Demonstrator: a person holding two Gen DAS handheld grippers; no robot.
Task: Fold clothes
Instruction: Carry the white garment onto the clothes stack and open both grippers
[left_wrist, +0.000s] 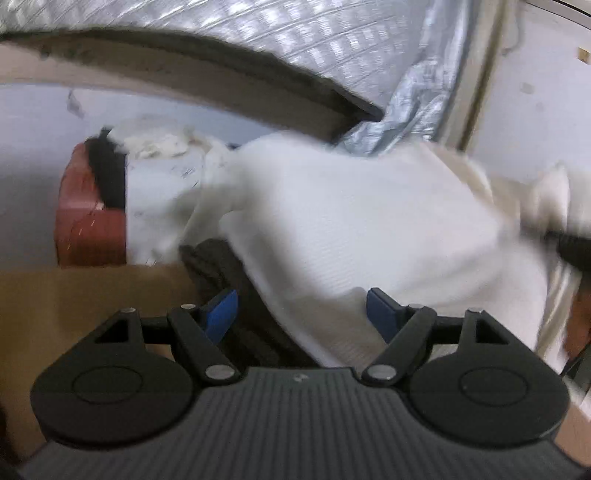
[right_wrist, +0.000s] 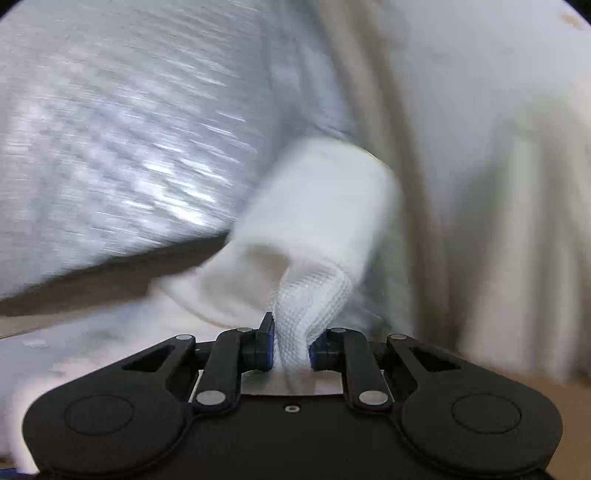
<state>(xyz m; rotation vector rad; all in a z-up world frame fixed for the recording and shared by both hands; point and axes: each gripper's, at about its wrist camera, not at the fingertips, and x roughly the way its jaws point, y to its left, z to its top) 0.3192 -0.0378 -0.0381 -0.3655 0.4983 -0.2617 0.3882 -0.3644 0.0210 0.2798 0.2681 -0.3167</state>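
Left wrist view: left gripper (left_wrist: 302, 314), jaws spread wide, white garment (left_wrist: 351, 229) lying loose between them over a dark garment (left_wrist: 236, 280).

Right wrist view: right gripper (right_wrist: 291, 347) pinches a bunched fold of the same white garment (right_wrist: 314, 295); so small a bite might slip if pulled.

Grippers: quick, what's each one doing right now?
Left gripper: jaws open, white garment lying between them, not pinched.
Right gripper: jaws shut on white garment.

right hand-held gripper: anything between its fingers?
Yes. In the right wrist view the right hand-held gripper is clamped on a bunched fold of white waffle-knit cloth.
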